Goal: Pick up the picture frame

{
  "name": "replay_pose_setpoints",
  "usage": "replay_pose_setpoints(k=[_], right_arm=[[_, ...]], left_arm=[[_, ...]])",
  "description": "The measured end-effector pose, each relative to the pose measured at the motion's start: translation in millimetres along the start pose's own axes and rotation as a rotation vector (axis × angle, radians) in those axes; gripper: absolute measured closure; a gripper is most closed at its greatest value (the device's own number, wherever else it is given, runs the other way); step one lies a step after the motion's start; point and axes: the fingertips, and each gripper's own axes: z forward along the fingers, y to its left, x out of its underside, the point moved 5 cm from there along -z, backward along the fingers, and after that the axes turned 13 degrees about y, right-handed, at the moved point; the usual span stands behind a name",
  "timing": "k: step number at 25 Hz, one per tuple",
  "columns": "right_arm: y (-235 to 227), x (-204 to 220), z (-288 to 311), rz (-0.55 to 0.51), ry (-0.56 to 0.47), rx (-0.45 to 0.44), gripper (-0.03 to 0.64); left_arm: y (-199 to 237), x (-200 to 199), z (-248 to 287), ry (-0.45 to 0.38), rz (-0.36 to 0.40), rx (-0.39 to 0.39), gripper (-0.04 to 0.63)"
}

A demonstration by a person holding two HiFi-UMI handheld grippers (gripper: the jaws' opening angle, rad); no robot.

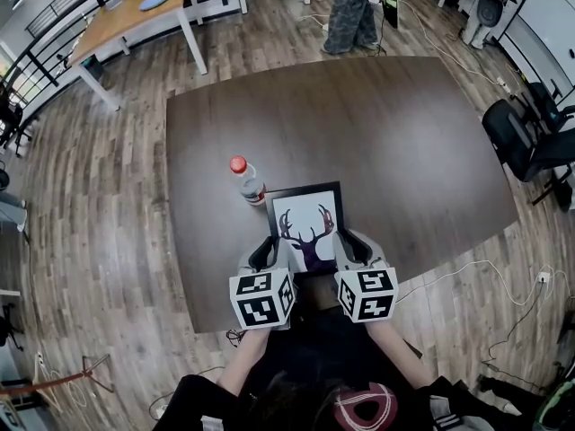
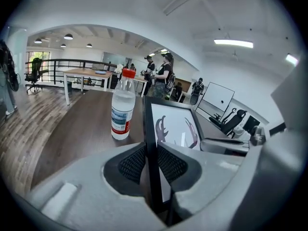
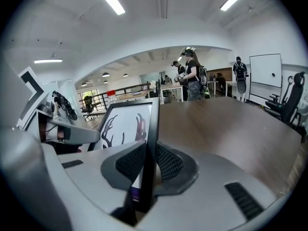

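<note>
The picture frame (image 1: 305, 215) is black with a white print of dark antlers, and it sits over the near part of the dark brown table (image 1: 395, 142). My left gripper (image 1: 269, 253) is shut on its left edge and my right gripper (image 1: 352, 249) on its right edge. The left gripper view has the frame's black edge (image 2: 150, 143) running between the ribbed pads of the left gripper (image 2: 150, 163). The right gripper (image 3: 147, 163) clamps the other edge of the frame (image 3: 150, 129) the same way. I cannot tell whether the frame's far edge touches the table.
A clear water bottle (image 1: 249, 181) with a red cap stands on the table just left of the frame's far corner. A person (image 1: 350, 12) stands beyond the table. A light wooden table (image 1: 126, 21) is at the far left, and a black office chair (image 1: 526, 137) stands at the right.
</note>
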Motion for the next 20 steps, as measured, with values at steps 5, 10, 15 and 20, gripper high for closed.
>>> replay_pose_setpoints(k=[5, 10, 15, 20], right_arm=[[0, -15, -12, -0.012, -0.064, 0.011, 0.543], [0, -25, -23, -0.006, -0.124, 0.017, 0.543], [2, -37, -32, -0.028, -0.169, 0.025, 0.543], [5, -48, -42, -0.036, -0.217, 0.029, 0.543]], left_arm=[[-7, -13, -14, -0.072, 0.032, 0.001, 0.517], [-15, -26, -26, -0.135, 0.077, -0.013, 0.517], [-17, -36, -34, -0.17, 0.087, 0.004, 0.517], [-21, -47, -46, -0.224, 0.122, 0.003, 0.517]])
